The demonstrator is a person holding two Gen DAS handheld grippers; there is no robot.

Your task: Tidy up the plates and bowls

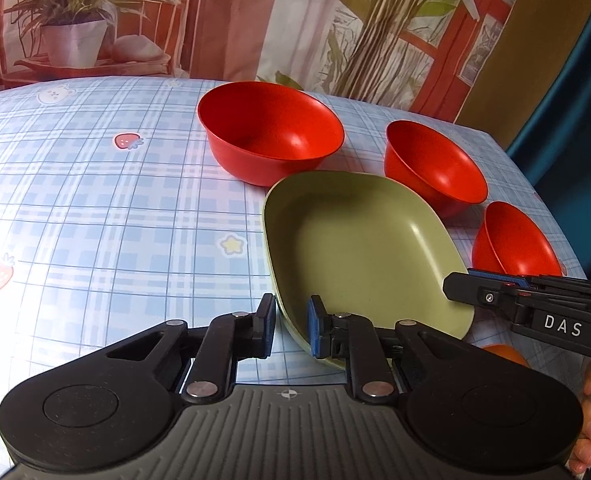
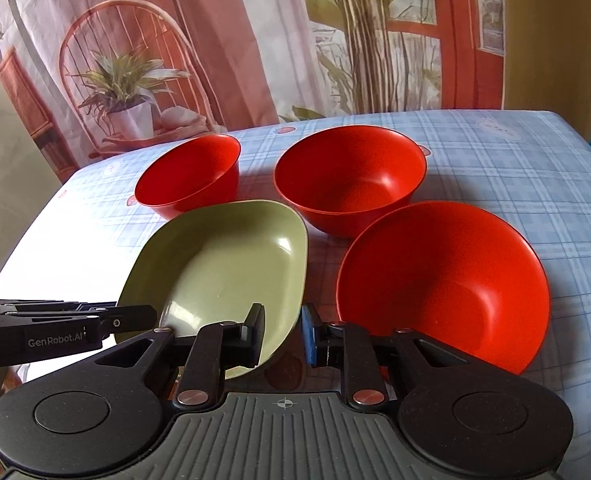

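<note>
A green squarish plate (image 1: 359, 240) lies on the checked tablecloth; it also shows in the right wrist view (image 2: 223, 264). Three red bowls stand around it: a large one (image 1: 269, 132) at the back, a middle one (image 1: 435, 164) and a near one (image 1: 515, 240). In the right wrist view they are the left bowl (image 2: 191, 176), the middle bowl (image 2: 349, 180) and the near right bowl (image 2: 443, 284). My left gripper (image 1: 291, 328) straddles the plate's near left rim, jaws apart. My right gripper (image 2: 282, 334) straddles the plate's near right rim, jaws apart.
The table (image 1: 95, 208) carries a blue checked cloth with strawberry prints. A printed curtain (image 1: 215, 12) hangs behind the far edge. The table's right edge runs close to the near bowl. An orange object (image 1: 503, 354) peeks out under the right gripper.
</note>
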